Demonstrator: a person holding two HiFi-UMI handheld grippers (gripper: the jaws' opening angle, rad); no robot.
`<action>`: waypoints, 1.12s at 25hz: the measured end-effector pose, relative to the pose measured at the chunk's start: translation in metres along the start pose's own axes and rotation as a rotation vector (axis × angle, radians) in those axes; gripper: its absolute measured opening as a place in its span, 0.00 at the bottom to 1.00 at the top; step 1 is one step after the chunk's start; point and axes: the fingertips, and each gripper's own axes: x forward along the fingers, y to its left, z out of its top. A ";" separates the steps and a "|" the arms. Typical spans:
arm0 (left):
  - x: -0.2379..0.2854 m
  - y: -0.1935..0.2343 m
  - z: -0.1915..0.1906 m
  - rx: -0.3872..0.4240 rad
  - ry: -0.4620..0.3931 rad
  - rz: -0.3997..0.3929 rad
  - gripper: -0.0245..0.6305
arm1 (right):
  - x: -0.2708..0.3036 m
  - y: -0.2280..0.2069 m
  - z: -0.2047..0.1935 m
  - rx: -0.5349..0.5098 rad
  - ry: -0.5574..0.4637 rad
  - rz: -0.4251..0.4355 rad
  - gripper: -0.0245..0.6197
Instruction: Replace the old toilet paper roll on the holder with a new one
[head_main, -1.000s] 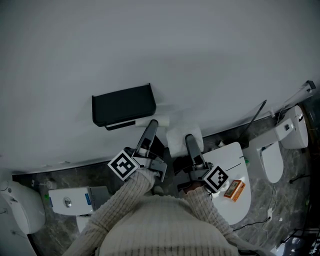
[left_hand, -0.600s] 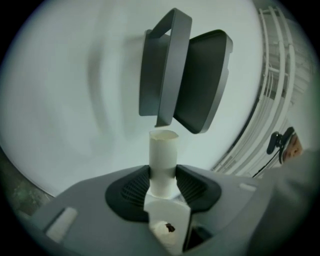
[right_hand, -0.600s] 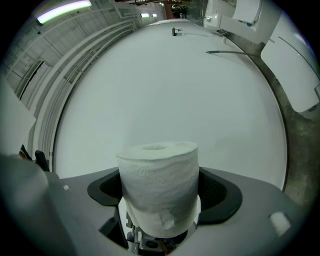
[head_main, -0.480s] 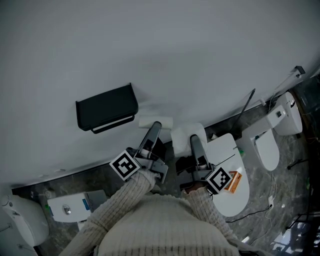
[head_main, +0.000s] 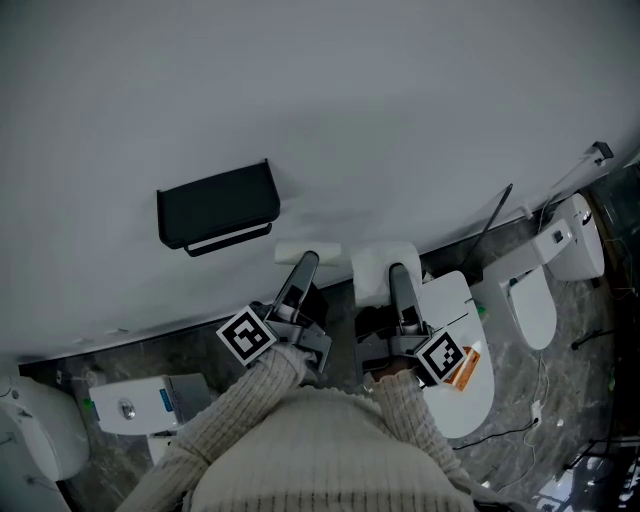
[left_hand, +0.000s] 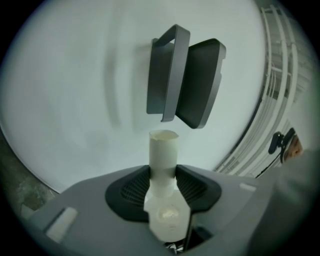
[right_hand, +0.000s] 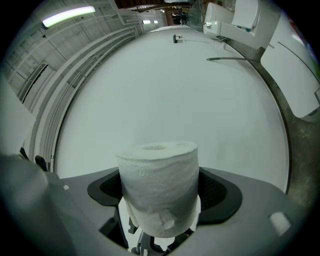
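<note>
The black wall holder (head_main: 218, 205) hangs on the grey wall with no roll on it; in the left gripper view the holder (left_hand: 185, 80) shows its flap lifted. My left gripper (head_main: 305, 258) (left_hand: 162, 175) is below and right of it, shut on the empty cardboard tube (head_main: 308, 251) (left_hand: 163, 152), which stands out past the jaws. My right gripper (head_main: 395, 270) (right_hand: 159, 200) is beside it on the right, shut on a full white toilet paper roll (head_main: 382, 270) (right_hand: 159, 182). Both point at the wall.
A white toilet lid (head_main: 462, 395) with an orange box (head_main: 466, 366) on it lies right under my right hand. More white toilets (head_main: 530, 300) (head_main: 578, 232) (head_main: 140, 405) stand along the wall on the dark marble floor. A thin dark rod (head_main: 495, 228) leans at the right.
Both grippers have drawn a little to the right and away from the holder, each keeping its load. The view has swung, so the holder now sits further left.
</note>
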 end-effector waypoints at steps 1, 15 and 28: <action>-0.002 -0.001 0.001 0.002 -0.008 0.003 0.28 | 0.001 0.001 -0.001 0.002 0.005 0.003 0.70; -0.046 -0.001 0.042 0.039 -0.139 0.048 0.28 | 0.048 0.006 -0.050 0.018 0.139 0.058 0.70; -0.106 -0.002 0.096 0.077 -0.255 0.063 0.28 | 0.092 0.021 -0.125 0.029 0.244 0.127 0.70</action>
